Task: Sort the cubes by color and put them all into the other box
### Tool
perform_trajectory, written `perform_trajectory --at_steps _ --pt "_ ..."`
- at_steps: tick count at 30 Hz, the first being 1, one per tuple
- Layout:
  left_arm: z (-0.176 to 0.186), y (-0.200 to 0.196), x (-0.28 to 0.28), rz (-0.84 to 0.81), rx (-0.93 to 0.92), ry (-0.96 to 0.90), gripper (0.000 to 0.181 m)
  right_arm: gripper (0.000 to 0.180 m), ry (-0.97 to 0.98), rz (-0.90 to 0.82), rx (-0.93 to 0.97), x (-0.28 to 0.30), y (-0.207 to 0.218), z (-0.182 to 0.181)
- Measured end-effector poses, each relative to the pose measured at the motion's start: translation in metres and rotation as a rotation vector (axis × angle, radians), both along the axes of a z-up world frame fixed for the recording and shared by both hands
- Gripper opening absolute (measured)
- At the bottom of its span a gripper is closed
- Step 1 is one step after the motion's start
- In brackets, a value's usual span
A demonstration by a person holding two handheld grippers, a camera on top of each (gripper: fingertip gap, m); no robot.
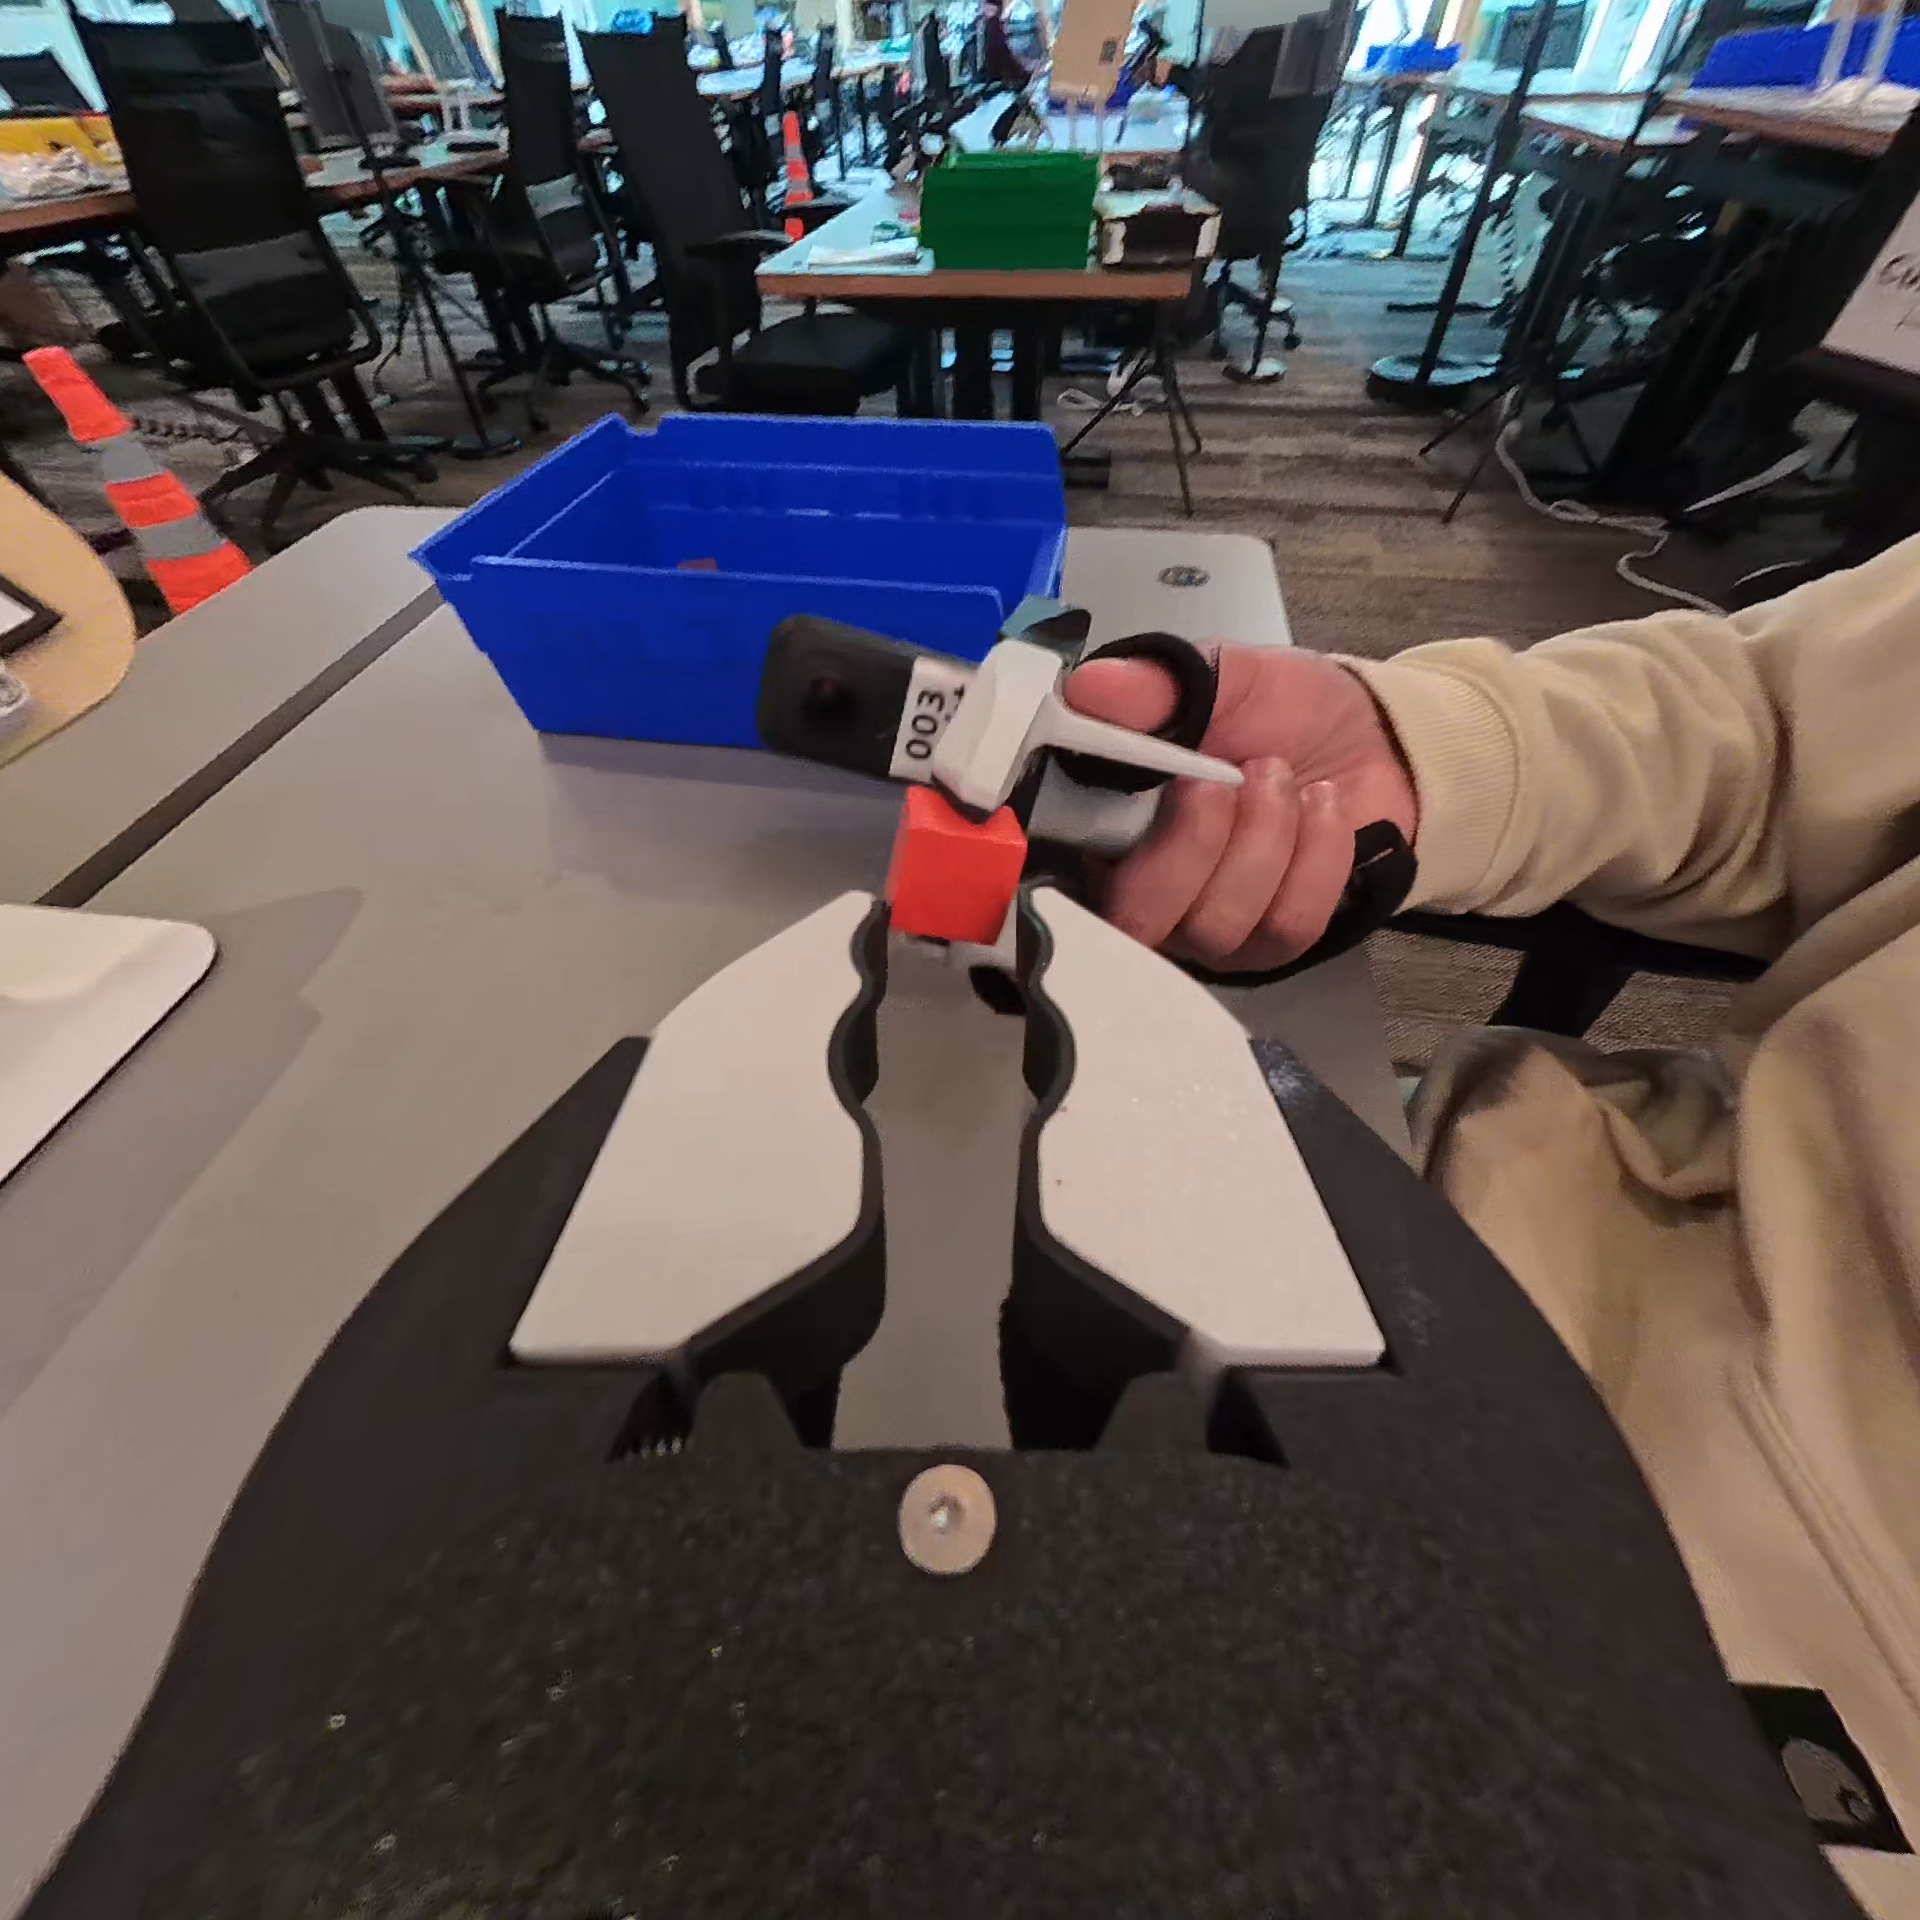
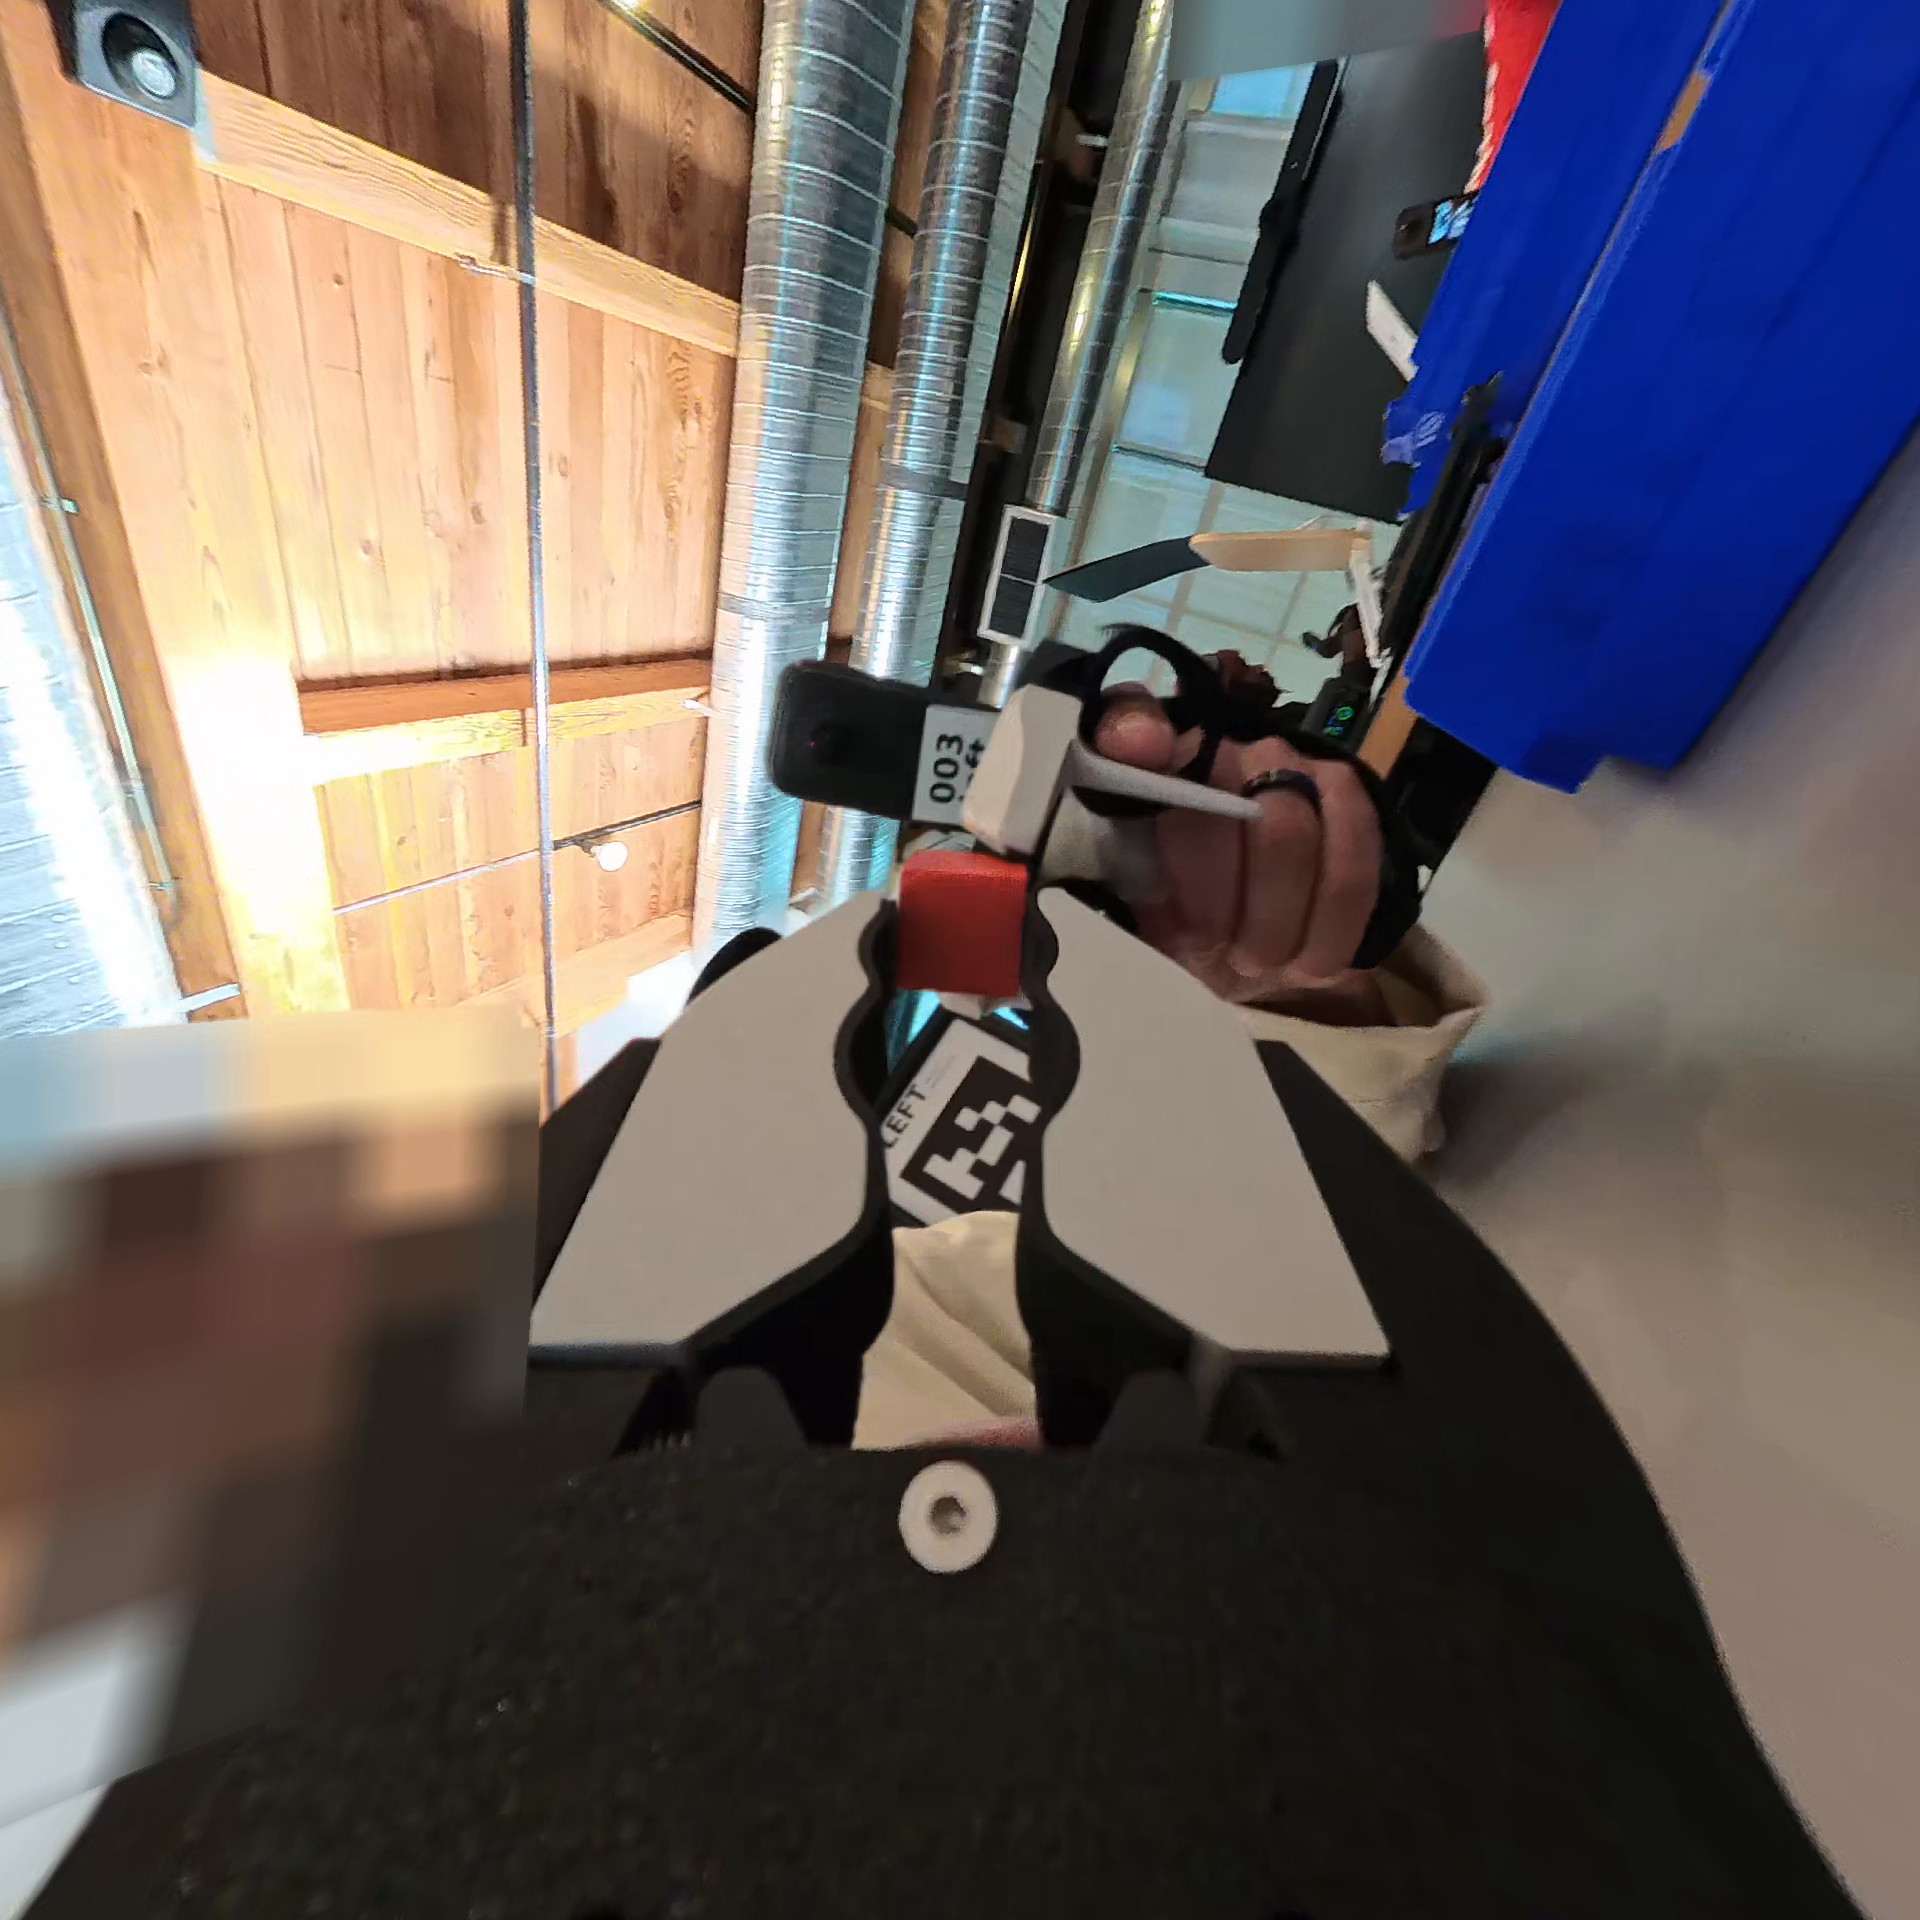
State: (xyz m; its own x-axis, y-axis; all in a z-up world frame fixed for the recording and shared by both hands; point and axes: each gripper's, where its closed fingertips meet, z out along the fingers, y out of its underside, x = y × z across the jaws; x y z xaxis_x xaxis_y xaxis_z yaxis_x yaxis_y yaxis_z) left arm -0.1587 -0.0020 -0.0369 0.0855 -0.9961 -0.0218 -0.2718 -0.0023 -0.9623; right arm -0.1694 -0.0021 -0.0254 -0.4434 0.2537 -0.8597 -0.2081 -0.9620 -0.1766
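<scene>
The grey table lies under the left gripper's fingers, and the blue box stands open beyond the fingertips, a little to their left. It is near enough for a short carry. A small reddish patch shows inside it, possibly a cube already dropped there, though it is too small to be sure.

The right gripper faces the left one tip to tip, with the person's hand wrapped round its handle just right of the left fingertips. Both pairs of fingers are clamped on the same red cube: the left pair presses its sides, while the other pair looks to pinch it top and bottom. The crossed grip lets both fit on one small block, so I judge this a hand-over in mid-air, clear of the table.

There are two bits of print – a white label with digits on the black camera body above the cube, and a black-and-white square marker tag, lettered along one edge, seen between the right fingers
</scene>
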Motion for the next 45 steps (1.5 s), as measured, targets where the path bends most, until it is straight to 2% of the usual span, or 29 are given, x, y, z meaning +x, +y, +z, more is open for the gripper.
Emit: perform_trajectory --at_steps 1,3,6,8,10,12,14,19,23,26,28,30,32,34,37,39,42,45 --pt "-0.002 0.000 -0.003 0.023 0.003 0.014 0.028 0.022 -0.010 -0.012 0.013 0.001 0.001 -0.002" --pt "-0.002 0.003 -0.013 0.126 -0.004 0.024 0.065 0.022 -0.011 -0.033 0.033 0.007 0.003 -0.001" --pt "-0.007 0.014 -0.049 0.397 -0.035 0.050 0.069 0.022 -0.094 -0.098 0.117 0.016 0.001 -0.006" --pt "-0.022 0.009 -0.073 0.524 -0.175 0.033 0.070 0.022 -0.182 -0.149 0.195 0.021 -0.004 -0.012" --pt "-0.037 -0.012 -0.081 0.519 -0.339 -0.062 0.071 0.022 -0.281 -0.216 0.286 0.025 -0.010 -0.021" --pt "-0.052 -0.028 -0.086 0.502 -0.406 -0.129 0.071 0.022 -0.372 -0.282 0.355 0.029 -0.019 -0.034" --pt "-0.062 -0.037 -0.092 0.510 -0.387 -0.144 0.063 0.022 -0.419 -0.334 0.391 0.032 -0.028 -0.043" --pt "-0.064 -0.042 -0.091 0.490 -0.304 -0.088 0.064 0.022 -0.517 -0.387 0.478 0.032 -0.038 -0.049" --pt "-0.068 -0.044 -0.089 0.508 -0.218 -0.030 0.063 0.022 -0.587 -0.482 0.608 0.053 -0.035 -0.026" --pt "-0.071 -0.047 -0.086 0.507 -0.183 0.000 0.063 0.022 -0.685 -0.692 0.723 0.115 -0.014 0.022" --pt "-0.073 -0.046 -0.085 0.512 -0.149 0.019 0.063 0.022 -0.863 -0.874 0.688 0.181 0.020 0.043" --pt "-0.075 -0.045 -0.085 0.515 -0.132 0.038 0.063 0.022 -1.112 -0.951 0.644 0.242 0.063 0.042" --pt "-0.076 -0.044 -0.083 0.511 -0.141 0.039 0.063 0.023 -1.395 -0.917 0.546 0.296 0.115 0.011" --pt "-0.076 -0.044 -0.081 0.504 -0.164 0.036 0.063 0.023 -1.601 -0.706 0.383 0.326 0.158 -0.043" --pt "-0.076 -0.042 -0.082 0.507 -0.178 0.034 0.063 0.023 -1.737 -0.508 0.207 0.346 0.202 -0.101" --pt "-0.076 -0.040 -0.084 0.518 -0.176 0.037 0.063 0.023 -1.858 -0.420 0.183 0.356 0.219 -0.126" --pt "-0.078 -0.040 -0.086 0.520 -0.190 0.038 0.063 0.023 -1.898 -0.328 0.120 0.357 0.231 -0.149" --pt "-0.082 -0.041 -0.088 0.514 -0.207 0.043 0.063 0.023 -1.937 -0.309 0.083 0.363 0.236 -0.160"
